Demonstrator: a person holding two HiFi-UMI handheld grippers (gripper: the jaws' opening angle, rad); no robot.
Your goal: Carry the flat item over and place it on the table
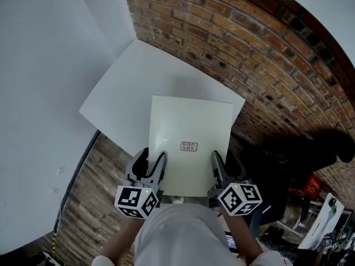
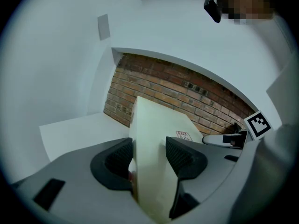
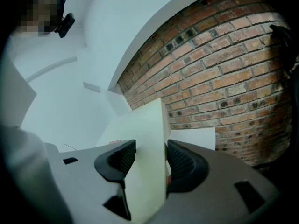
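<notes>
The flat item is a pale cream board [image 1: 191, 126] with a small printed label [image 1: 188, 146] at its middle. I hold it by its near edge, roughly level. My left gripper [image 1: 152, 164] is shut on the near-left part of that edge, my right gripper [image 1: 224, 166] on the near-right part. In the left gripper view the board [image 2: 156, 125] runs between the jaws of the left gripper [image 2: 149, 155]. The right gripper [image 3: 150, 155] clamps the board [image 3: 145, 125] the same way. The board's far half overlaps the white table [image 1: 127, 82]; contact cannot be told.
A brick wall [image 1: 266, 54] borders the table's far right side and a white wall [image 1: 44, 93] its left. Wooden floor [image 1: 94, 182] shows below the table's near-left edge. Dark clutter and a red crate [image 1: 310, 187] lie at the right. The person's trousers [image 1: 177, 237] fill the bottom.
</notes>
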